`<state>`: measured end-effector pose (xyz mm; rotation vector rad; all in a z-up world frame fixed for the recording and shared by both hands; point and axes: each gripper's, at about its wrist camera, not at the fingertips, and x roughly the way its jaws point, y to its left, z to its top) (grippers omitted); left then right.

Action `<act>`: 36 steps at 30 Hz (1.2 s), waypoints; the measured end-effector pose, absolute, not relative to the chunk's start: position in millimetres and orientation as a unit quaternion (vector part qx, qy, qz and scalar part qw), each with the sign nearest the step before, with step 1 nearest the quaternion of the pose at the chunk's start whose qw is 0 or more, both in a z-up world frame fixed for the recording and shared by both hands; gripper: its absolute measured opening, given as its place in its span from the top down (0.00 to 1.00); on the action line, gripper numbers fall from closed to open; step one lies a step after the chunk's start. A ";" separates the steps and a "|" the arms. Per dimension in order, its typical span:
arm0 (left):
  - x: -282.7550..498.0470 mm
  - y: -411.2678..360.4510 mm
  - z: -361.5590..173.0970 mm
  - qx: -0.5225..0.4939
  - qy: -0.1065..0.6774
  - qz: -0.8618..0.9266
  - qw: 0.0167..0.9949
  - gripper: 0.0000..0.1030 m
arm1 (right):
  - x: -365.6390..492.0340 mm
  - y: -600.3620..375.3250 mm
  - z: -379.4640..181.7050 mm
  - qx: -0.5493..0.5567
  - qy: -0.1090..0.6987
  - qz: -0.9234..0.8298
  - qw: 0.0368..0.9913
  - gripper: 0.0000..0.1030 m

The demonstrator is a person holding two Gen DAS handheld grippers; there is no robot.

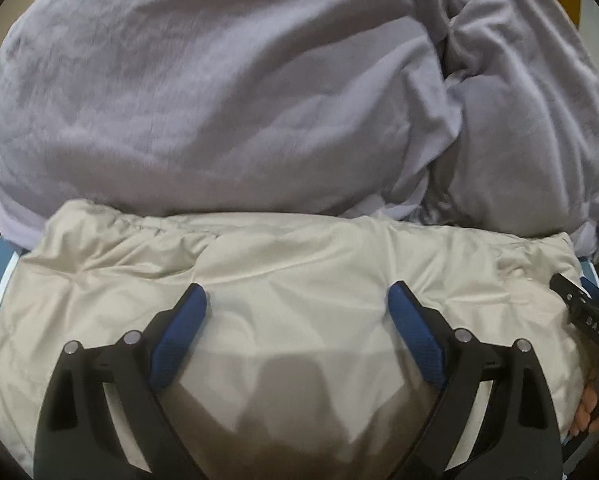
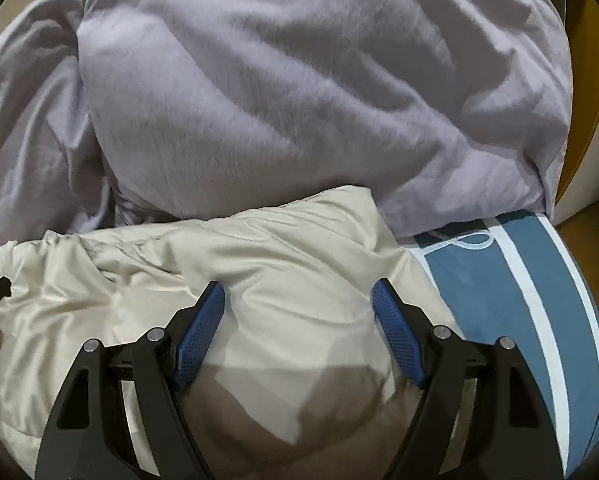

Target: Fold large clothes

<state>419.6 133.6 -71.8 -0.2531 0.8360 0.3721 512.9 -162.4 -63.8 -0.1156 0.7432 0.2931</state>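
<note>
The left gripper has its jaws wide apart, and nothing is caught between the blue pads. Under the jaws and between them lies the beige jacket, a shiny padded garment with many creases. The pads seem to hover just over the cloth; if they touch it I cannot tell. Beyond the jaw tips, past the far edge of the jacket, a big lilac blanket is piled up in soft folds. To the right of the jaws, at the border of the view, the other gripper's black body and some fingers of a hand are visible.

The right gripper also stands open, with empty space between its pads. The beige jacket lies below and to the left of these jaws, and one bulging corner of it rises just ahead of the tips. To the right of the jaws the blue sheet with white stripes is bare. The lilac blanket fills the area ahead of the jaws and rests against the far edge of the jacket.
</note>
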 end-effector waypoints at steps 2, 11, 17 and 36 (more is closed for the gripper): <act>428.5 137.3 -75.3 -0.127 0.403 0.180 0.888 0.09 | 515.4 -158.7 -72.2 -0.063 0.360 0.142 0.920 0.24; 446.8 143.8 -89.0 -0.129 0.408 0.183 0.885 0.07 | 533.2 -164.4 -92.9 -0.060 0.362 0.143 0.919 0.22; 441.1 146.1 -83.4 -0.133 0.418 0.185 0.880 0.07 | 533.8 -165.1 -89.8 -0.061 0.376 0.140 0.914 0.22; 260.7 206.6 -40.4 -0.197 0.398 0.298 0.845 0.07 | 447.5 -281.0 -68.8 0.055 0.436 0.071 0.896 0.19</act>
